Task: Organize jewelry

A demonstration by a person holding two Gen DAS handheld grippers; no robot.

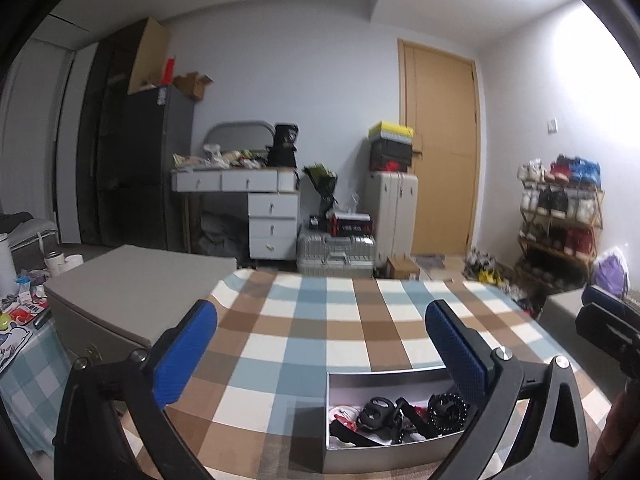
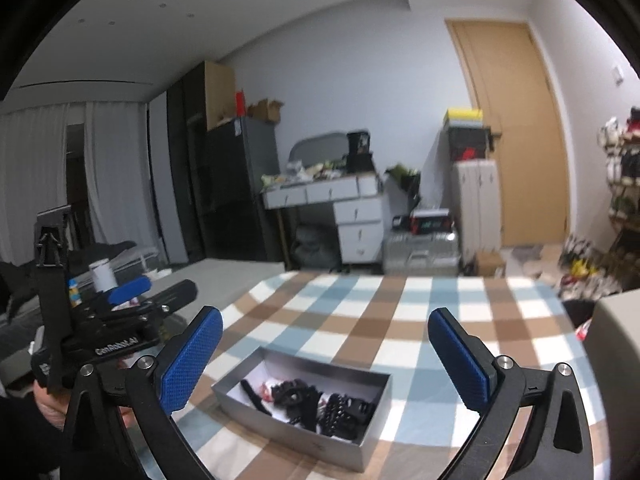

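A shallow grey box [image 1: 384, 378] [image 2: 368, 424] stands on the checked tablecloth [image 1: 320, 328] [image 2: 380, 312]. It holds a tangle of black jewelry [image 1: 404, 416] [image 2: 320, 402], bracelets and beaded pieces, with some red and white bits. My left gripper [image 1: 320, 344] is open and empty, raised over the table, with the box low between its fingers, near the right finger. My right gripper [image 2: 326, 352] is open and empty, above and behind the box. The left gripper also shows in the right wrist view [image 2: 128, 292] at the left.
A grey closed case [image 1: 136, 292] lies at the table's left side. A grey object [image 2: 616, 360] stands at the right edge. Beyond the table are a white desk [image 1: 260, 200], suitcases [image 1: 340, 252], a shoe rack [image 1: 560, 216] and a wooden door [image 1: 440, 148].
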